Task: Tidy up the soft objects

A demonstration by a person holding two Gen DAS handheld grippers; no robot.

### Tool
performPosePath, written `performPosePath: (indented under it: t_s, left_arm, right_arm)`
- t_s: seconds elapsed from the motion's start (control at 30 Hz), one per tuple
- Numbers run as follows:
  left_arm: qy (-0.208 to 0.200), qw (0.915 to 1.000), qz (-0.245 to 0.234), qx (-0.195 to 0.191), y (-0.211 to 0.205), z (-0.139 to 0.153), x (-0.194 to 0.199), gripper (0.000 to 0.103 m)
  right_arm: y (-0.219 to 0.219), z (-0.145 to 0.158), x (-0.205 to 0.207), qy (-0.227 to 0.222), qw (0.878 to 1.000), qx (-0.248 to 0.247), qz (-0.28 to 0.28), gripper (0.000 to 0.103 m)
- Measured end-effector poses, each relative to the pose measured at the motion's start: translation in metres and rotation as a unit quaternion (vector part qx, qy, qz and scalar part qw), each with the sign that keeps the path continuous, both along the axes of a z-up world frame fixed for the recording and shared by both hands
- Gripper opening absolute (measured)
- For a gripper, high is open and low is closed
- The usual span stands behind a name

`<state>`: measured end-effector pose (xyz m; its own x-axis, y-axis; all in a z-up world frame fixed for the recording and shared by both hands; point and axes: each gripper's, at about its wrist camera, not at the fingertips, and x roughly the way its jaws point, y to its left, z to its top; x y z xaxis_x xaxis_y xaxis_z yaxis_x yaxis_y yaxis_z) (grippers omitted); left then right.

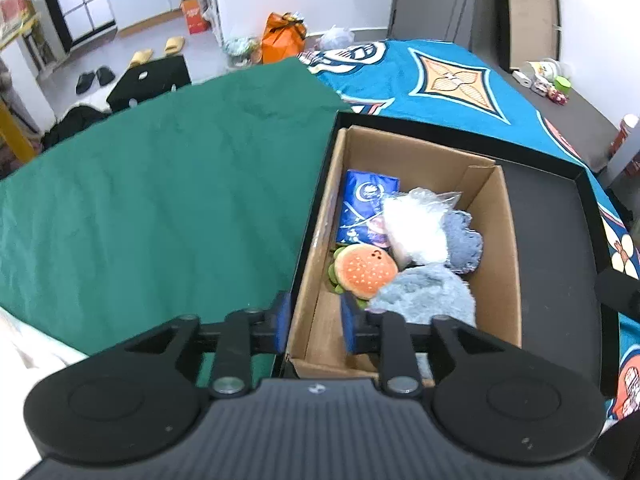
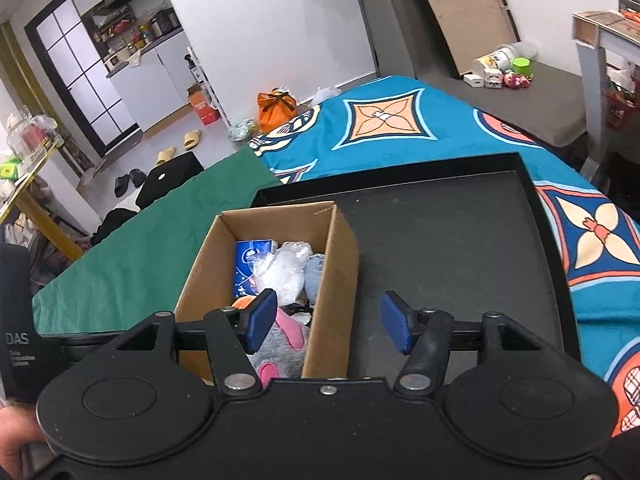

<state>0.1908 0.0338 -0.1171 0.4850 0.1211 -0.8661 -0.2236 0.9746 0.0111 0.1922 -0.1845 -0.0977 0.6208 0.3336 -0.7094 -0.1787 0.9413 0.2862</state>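
Observation:
A cardboard box (image 1: 496,240) stands in the left part of a black tray (image 1: 560,248). It holds a blue tissue pack (image 1: 366,208), a clear bag of white stuff (image 1: 416,228), a burger plush (image 1: 364,270), a blue-grey cloth (image 1: 464,240) and a grey furry plush (image 1: 428,300). My left gripper (image 1: 314,326) is open and straddles the box's left wall near its front corner. My right gripper (image 2: 328,322) is open and straddles the box's (image 2: 340,264) right wall. The grey and pink plush (image 2: 280,344) lies below its left finger.
The tray (image 2: 460,248) rests on a bed with a green cloth (image 1: 160,200) on the left and a patterned teal blanket (image 1: 440,76) behind. A grey ledge with small toys and jars (image 2: 504,68) lies at the far right. Floor clutter lies beyond the bed.

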Motion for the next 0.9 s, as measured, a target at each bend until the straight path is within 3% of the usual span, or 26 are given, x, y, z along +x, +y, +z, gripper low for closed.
performPosePath:
  t_s: [0.17,0.4,0.67,0.9]
  left_arm:
    - [-0.012,0.9999,-0.007,-0.001,-0.009,0.019,-0.005,0.057]
    - [-0.027,0.9992,-0.03,0.002,-0.022,0.045,-0.016,0.074]
    - [-0.04,0.9976,-0.056,-0.006,-0.031,0.073,-0.038,0.083]
    - [-0.056,0.9961,-0.068,-0.005,-0.036,0.092,-0.058,0.084]
  right_arm:
    - [-0.013,0.006,-0.006,-0.005,1.0,-0.004,-0.013,0.079]
    - [-0.035,0.018,-0.014,-0.015,0.999,0.002,-0.041,0.103]
    - [-0.06,0.025,-0.027,-0.01,0.997,0.013,-0.076,0.103]
    - [-0.067,0.037,-0.053,-0.022,0.997,0.008,-0.067,0.103]
